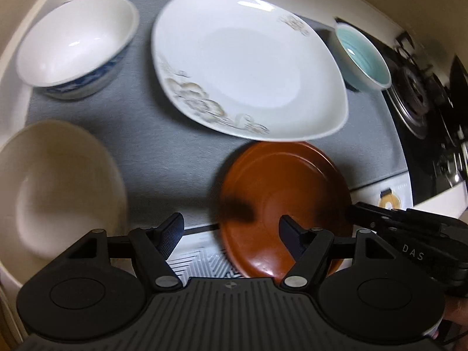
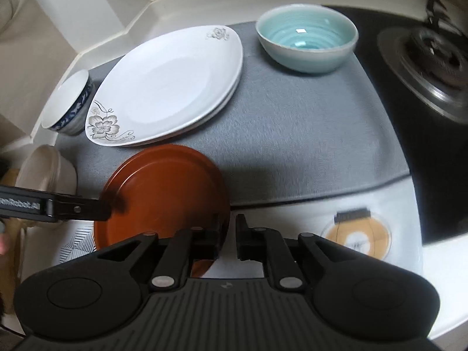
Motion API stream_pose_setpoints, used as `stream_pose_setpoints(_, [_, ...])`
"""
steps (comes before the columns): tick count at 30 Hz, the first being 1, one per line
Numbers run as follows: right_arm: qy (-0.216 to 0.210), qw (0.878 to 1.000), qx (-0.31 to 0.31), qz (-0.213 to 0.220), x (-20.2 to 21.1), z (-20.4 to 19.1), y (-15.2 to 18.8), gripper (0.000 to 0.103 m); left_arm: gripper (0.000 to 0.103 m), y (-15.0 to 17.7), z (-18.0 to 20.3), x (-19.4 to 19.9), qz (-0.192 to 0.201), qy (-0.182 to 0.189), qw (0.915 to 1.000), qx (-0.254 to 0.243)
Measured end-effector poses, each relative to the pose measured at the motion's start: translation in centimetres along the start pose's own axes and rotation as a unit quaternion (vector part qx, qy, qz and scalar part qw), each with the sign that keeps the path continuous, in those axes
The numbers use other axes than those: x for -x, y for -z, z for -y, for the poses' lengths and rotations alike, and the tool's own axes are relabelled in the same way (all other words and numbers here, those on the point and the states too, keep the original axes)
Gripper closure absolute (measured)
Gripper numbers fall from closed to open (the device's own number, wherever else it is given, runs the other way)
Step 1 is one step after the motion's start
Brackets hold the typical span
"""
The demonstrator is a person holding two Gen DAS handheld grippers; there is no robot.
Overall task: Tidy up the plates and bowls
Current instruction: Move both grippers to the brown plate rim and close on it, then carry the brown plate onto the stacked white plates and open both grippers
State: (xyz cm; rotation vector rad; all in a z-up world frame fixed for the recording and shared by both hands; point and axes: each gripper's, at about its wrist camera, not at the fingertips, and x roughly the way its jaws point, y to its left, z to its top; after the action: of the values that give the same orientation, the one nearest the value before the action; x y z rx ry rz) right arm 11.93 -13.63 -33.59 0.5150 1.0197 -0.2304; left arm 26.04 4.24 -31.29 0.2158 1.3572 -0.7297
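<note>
Bowls at far left: cream bowl (image 1: pixel 58 190) by the bench edge, blue-patterned bowl (image 1: pixel 76 46) behind, on the grey mat (image 1: pixel 161 152). Next, left gripper (image 1: pixel 231 234): stood with fingers well apart, nothing pressed between them, and hovered over the left rim of the brown plate (image 1: pixel 286 199). Behind, white flowered plate (image 2: pixel 163 87), apparently stacked on a second of its kind. Brown plate just beside that pair, half on the mat, half over the patterned bench front. At its right rim, right gripper (image 2: pixel 229 234): showed fingers nearly together, only a slit between. Farthest right, teal bowl (image 2: pixel 307 41), then stove burner (image 2: pixel 433 67). Judged the step in hand as taking up the brown plate, likely for the white stack. Best done with a firm bite on the rim from one side, kept level, lifted clear over the white rim rather than slid against it, then lowered centred. Could not tell whether the right pads truly pinched the rim, hidden there behind the inner finger. Blurred along the plate's left edge; cream bowl cut off at the frame.
</note>
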Motion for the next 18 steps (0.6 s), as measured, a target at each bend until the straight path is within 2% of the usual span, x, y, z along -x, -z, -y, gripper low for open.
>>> stream_pose_setpoints(2, [0.0,1.0,-0.001,-0.001,-0.2,-0.1,0.3,0.067,0.061,0.2,0.7,-0.4,0.002,-0.009,0.9997,-0.021])
stream_pose_setpoints(3, [0.0,1.0,-0.001,-0.001,-0.3,-0.2,0.5,0.067,0.088,0.2,0.8,-0.8,-0.01,-0.006,0.9995,-0.029])
stream_pose_setpoints(5, [0.0,1.0,-0.002,-0.002,-0.4,-0.4,0.8,0.067,0.091,0.2,0.5,-1.2,-0.024,0.006,0.9995,-0.02])
stream_pose_setpoints(9, [-0.001,1.0,0.009,0.003,-0.1,-1.0,0.9,0.067,0.092,0.6,0.9,-0.8,-0.012,-0.002,0.9989,-0.045])
stream_pose_setpoints(18, [-0.005,1.0,-0.009,0.002,-0.6,-0.5,0.9,0.068,0.092,0.4,0.4,-0.9,-0.028,0.013,0.9995,-0.005])
